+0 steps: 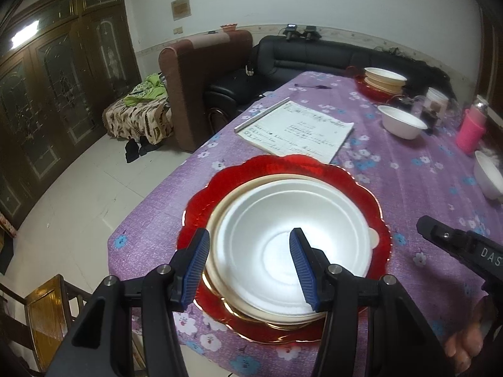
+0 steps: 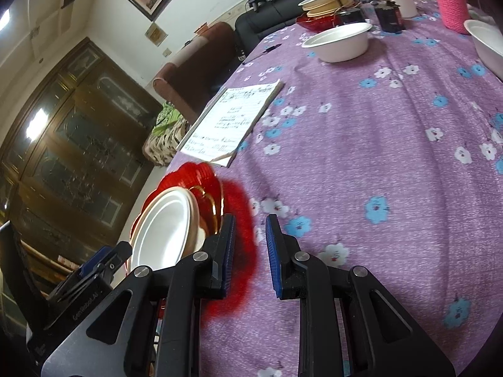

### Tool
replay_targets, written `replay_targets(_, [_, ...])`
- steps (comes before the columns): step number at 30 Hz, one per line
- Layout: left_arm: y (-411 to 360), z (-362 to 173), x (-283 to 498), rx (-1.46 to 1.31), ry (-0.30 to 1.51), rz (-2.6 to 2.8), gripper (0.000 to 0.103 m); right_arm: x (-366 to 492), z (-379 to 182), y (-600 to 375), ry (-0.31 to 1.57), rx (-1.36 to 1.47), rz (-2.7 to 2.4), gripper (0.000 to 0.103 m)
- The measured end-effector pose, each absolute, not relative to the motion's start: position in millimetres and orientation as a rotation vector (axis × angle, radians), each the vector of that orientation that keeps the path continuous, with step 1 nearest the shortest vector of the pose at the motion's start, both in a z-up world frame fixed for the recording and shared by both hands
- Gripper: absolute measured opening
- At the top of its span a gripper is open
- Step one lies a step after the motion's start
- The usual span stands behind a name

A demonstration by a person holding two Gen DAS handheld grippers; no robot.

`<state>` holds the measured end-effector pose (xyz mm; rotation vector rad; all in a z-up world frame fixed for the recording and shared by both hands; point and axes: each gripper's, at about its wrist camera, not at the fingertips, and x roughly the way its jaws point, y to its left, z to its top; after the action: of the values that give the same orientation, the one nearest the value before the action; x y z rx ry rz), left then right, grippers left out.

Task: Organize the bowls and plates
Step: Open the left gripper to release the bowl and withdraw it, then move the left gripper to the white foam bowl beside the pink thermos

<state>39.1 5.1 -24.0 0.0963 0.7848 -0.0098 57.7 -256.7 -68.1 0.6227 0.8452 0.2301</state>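
Left gripper point(image 1: 250, 245) fingers apart, straddling the near rim of the white bowl point(image 1: 292, 235); pads not pressing it, nothing held. Bowl sits nested in a cream plate point(image 1: 220, 216) on the red plate point(image 1: 283, 165), at the near corner of the desk point(image 1: 408, 172). Looks like a release after stacking: back out straight along the fingers so the rim isn't dragged off centre

Right gripper point(image 2: 250, 238) empty, fingers a narrow gap apart, over bare cloth just beside the stack. Next bowl point(image 2: 339, 42) is well apart, far side; take it by the rim

Bowls: matte white, thin-walled, probably pulp or foam, so light squeeze. Red plate: glossy, scalloped, gold edge, slippery. Cloth: purple, floral, slightly textured
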Motion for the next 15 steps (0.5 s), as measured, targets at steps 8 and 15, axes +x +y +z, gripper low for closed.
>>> replay_targets(8, [-17.3,-21.0,37.3,0.139,0.786,-0.034,0.053,57.1,-71.6,-274.4,0.843,0.651,0.225,0.020])
replay_targets(15, [-56.6,-17.0,43.1,0.177,0.795,-0.108,0.056,53.6,-72.2,-301.6,0.831,0.674,0.193,0.020])
